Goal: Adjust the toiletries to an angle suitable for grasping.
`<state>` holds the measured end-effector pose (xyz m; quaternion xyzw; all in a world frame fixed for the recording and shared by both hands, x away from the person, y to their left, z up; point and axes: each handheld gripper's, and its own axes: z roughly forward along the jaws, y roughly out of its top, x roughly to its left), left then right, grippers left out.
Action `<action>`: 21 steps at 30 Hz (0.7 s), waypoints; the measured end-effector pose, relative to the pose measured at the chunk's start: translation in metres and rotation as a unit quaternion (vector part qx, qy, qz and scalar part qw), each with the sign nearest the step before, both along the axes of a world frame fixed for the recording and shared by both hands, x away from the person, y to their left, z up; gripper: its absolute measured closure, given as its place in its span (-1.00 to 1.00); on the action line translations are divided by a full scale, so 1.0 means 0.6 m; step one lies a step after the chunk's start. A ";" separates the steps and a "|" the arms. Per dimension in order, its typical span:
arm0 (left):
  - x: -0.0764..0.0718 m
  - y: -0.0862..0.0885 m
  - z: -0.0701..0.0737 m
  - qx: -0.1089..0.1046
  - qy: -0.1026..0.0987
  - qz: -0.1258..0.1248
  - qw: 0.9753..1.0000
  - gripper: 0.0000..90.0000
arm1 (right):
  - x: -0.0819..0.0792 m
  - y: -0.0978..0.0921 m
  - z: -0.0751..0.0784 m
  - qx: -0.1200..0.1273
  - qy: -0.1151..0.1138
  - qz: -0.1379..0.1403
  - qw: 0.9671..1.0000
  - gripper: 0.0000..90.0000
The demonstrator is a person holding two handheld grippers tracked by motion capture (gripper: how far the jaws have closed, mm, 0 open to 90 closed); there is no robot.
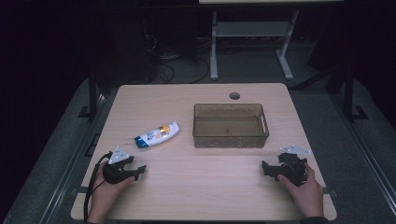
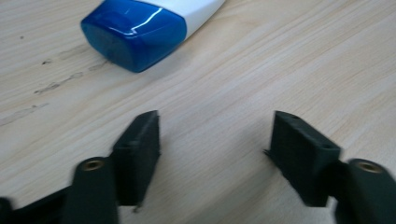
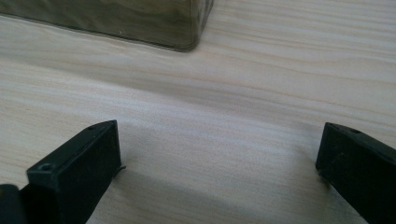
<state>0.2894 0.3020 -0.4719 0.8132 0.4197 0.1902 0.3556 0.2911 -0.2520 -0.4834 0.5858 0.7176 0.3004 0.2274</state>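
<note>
The surface (image 1: pixel 205 196) is a pale wood-grain top with rounded corners and a round cable hole (image 1: pixel 234 95) near its far edge. In the left gripper view the grain shows a few faint dark scuffs beside the bottle's cap. Around it the room is dark: grey floor on both sides, a tangle of black cables (image 1: pixel 180 65) on the floor beyond the far edge, and the white legs of another desk (image 1: pixel 250 35) farther back.

The left tongs (image 1: pixel 138 171) rest low over the near-left part of the surface, held in the person's left hand (image 1: pixel 108 189), with a black cable trailing back off the near edge. Their 2 jaws stand apart with bare wood between them. The right tongs (image 1: pixel 267 169) sit near the near-right corner in the right hand (image 1: pixel 306 189), jaws also spread wide over bare wood, gripping nothing.

The shampoo bottle (image 1: pixel 157 135), white with a blue cap and an orange patch on its label, lies on its side left of centre, cap end pointing toward the left tongs and close ahead of them without touching. A translucent brownish bin (image 1: pixel 230 138) stands upright to the right of the bottle, near the middle of the surface; its near corner (image 3: pixel 187 28) shows ahead of the right tongs, well apart from them.
</note>
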 end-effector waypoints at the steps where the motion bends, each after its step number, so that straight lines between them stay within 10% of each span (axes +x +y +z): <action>1: 0.000 0.003 0.001 0.003 0.000 0.000 1.000 -0.18 | 0.000 0.000 0.000 0.000 0.000 0.000 1.000 -1.00; 17: -0.005 0.024 0.033 -0.051 0.014 -0.011 0.999 0.99 | -0.001 0.000 0.000 0.000 0.001 0.000 1.000 -1.00; 21: -0.004 0.027 0.042 -0.058 0.020 -0.010 0.998 0.99 | -0.001 0.000 0.000 0.000 0.001 0.000 1.000 -1.00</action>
